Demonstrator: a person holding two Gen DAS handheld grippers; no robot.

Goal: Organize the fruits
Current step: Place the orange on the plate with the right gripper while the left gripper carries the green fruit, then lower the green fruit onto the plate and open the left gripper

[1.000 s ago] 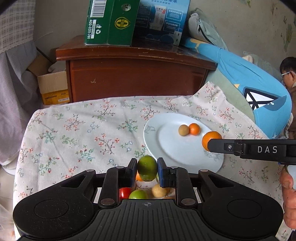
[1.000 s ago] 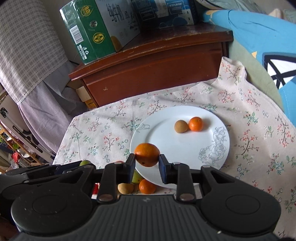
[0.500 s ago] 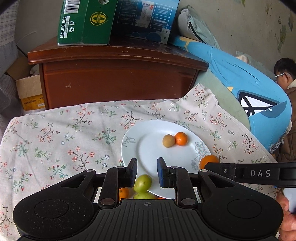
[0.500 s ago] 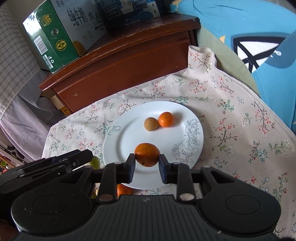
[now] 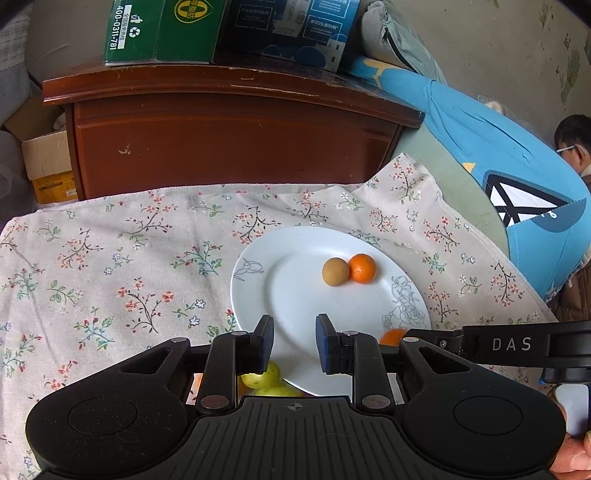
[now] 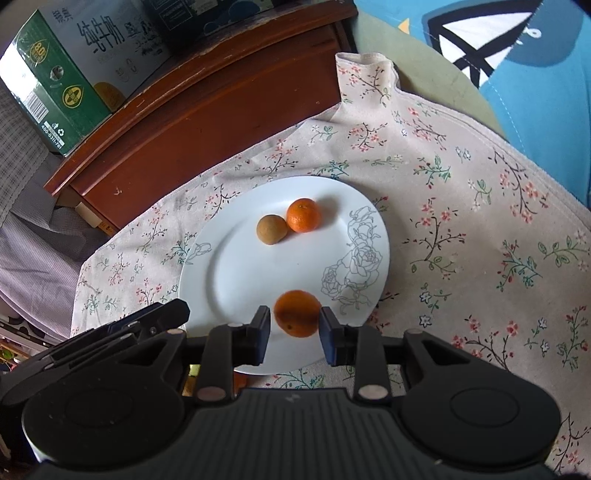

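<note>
A white plate [image 5: 295, 295] [image 6: 229, 280] lies on the flowered cloth and holds a small orange [image 5: 362, 268] [image 6: 303, 215] and a brown round fruit [image 5: 335, 271] [image 6: 272, 229]. My right gripper [image 6: 294, 326] stands open over the plate's near rim; a larger orange [image 6: 297, 313] sits between its fingers with gaps on both sides. That orange also shows in the left wrist view [image 5: 392, 336]. My left gripper [image 5: 294, 341] is open and empty above the plate's near edge. Green fruits [image 5: 263, 376] lie just below it, partly hidden.
A brown wooden cabinet [image 5: 229, 133] stands behind the table with a green carton [image 5: 162, 29] and a blue box [image 5: 295, 29] on top. A blue cushion [image 5: 517, 177] lies at the right. A cardboard box [image 5: 48, 162] sits at the left.
My left gripper let go of the green fruit and moved forward over the plate's edge. My right gripper carried the orange onto the plate and opened around it.
</note>
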